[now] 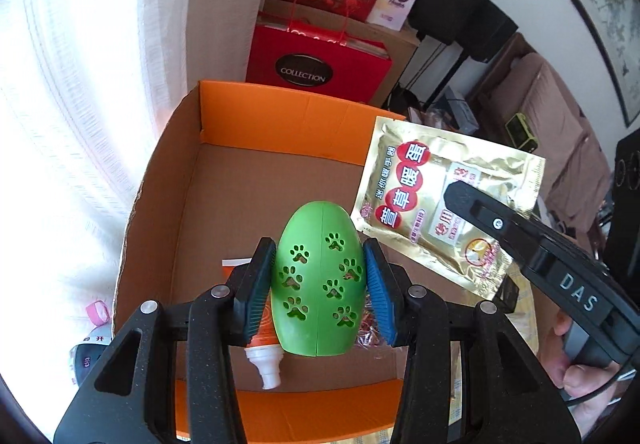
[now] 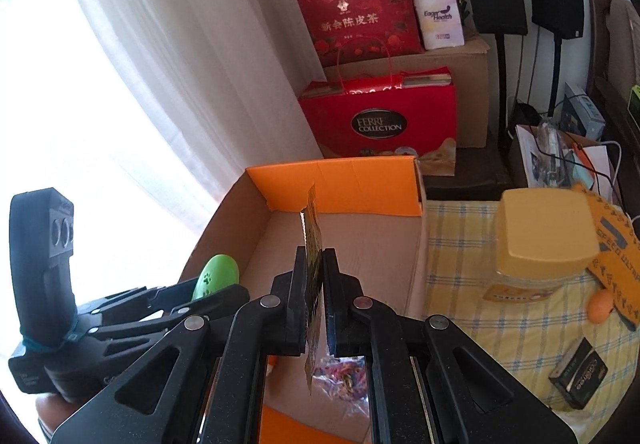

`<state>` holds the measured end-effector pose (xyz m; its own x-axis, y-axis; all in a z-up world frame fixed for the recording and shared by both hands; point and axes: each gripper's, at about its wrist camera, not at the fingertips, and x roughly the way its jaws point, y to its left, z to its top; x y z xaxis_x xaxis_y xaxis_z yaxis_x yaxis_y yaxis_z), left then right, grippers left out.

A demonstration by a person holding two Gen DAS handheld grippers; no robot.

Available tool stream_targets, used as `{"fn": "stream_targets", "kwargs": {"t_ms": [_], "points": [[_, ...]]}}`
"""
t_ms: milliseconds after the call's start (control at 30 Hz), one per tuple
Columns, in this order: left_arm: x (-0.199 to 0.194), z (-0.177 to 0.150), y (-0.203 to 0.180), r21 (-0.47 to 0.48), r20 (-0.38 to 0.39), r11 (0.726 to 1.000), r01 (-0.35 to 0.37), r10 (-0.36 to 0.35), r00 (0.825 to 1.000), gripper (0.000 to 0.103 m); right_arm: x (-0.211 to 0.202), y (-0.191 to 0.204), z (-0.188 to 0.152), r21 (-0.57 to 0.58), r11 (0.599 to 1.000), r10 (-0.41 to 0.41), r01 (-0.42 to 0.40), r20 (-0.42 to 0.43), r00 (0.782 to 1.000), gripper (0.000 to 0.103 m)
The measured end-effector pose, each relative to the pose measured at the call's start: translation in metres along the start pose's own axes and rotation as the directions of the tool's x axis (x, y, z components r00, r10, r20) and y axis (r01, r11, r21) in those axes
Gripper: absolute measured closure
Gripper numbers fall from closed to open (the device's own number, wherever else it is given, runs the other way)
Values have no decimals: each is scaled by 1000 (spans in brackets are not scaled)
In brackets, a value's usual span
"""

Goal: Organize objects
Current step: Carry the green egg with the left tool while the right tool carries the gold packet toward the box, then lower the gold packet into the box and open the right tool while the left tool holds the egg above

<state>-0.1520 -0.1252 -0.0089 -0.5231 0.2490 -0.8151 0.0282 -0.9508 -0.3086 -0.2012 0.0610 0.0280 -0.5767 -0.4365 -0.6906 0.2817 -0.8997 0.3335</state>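
Two hand-held grippers hang over an open cardboard box (image 1: 256,179) with orange flaps. The left hand-held gripper (image 1: 320,284) clamps a green egg-shaped case (image 1: 318,280) with paw-print cutouts between its pads, upright above the box floor. The right hand-held gripper (image 2: 314,296) is closed on a gold foil packet (image 1: 448,203) bearing red Chinese characters, held edge-on in its own view, over the box's right side. On the box floor below lie an orange tube with a white cap (image 1: 266,360) and a clear bag of colourful bits (image 2: 340,376). Right of the box, a checked cloth (image 2: 460,284) carries a yellow-lidded jar (image 2: 544,240) and a small black box (image 2: 578,374).
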Motion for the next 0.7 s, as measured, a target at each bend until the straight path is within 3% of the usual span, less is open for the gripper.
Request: {"fn": "stream_targets", "kwargs": {"t_ms": [300,433,700], "points": [[17,9,31,-43,-17,999,-11,11,1000,61,64,11,15,10,999,-43,44,-67,997,98],[22,10,39,-55,-22,998,-7,6,1000,61,89,2,18,65,996,-62,68,-87,994,98],[28,10,45,-57,-30,998,-4,2,1000,61,115,-5,14,73,987,-133,144,-136,982,98]]}}
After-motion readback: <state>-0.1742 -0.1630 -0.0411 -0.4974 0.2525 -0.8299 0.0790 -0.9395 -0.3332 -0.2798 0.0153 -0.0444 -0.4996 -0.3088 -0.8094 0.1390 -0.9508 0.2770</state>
